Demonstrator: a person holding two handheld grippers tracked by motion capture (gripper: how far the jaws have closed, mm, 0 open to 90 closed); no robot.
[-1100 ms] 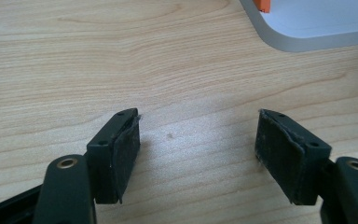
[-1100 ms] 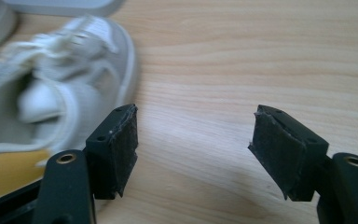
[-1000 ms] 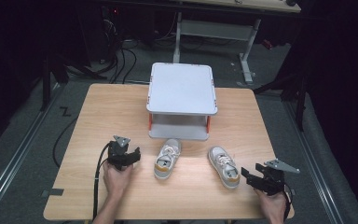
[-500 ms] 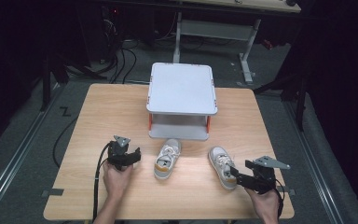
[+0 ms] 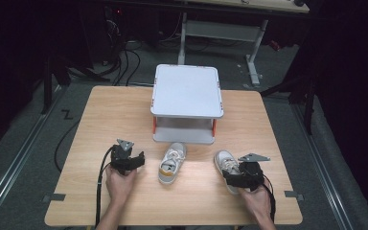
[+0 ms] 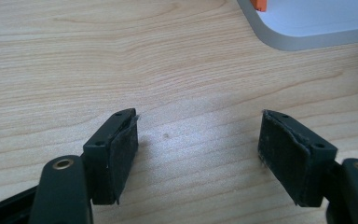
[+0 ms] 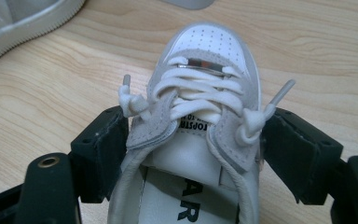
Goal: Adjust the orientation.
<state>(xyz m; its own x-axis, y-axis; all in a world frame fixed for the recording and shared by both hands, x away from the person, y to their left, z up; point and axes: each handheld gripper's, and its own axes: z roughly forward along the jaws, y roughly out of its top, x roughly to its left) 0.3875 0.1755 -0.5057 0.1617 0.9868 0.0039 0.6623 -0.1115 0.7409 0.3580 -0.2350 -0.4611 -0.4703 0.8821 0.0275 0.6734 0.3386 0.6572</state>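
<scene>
Right gripper view: right gripper straddles the white sneaker at frame centre, jaws beside its sides on the worktop. Left gripper gapes open, lower frame.

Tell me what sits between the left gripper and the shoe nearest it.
Nothing: in the high view, bare tabletop separates the left gripper from the near shoe.

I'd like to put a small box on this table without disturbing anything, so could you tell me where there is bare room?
The table is bare on both sides of the white shelf stand, and along the near edge between the two forearms. It is crowded in front of the stand: the left shoe, the right shoe, the left gripper and the right gripper.
</scene>
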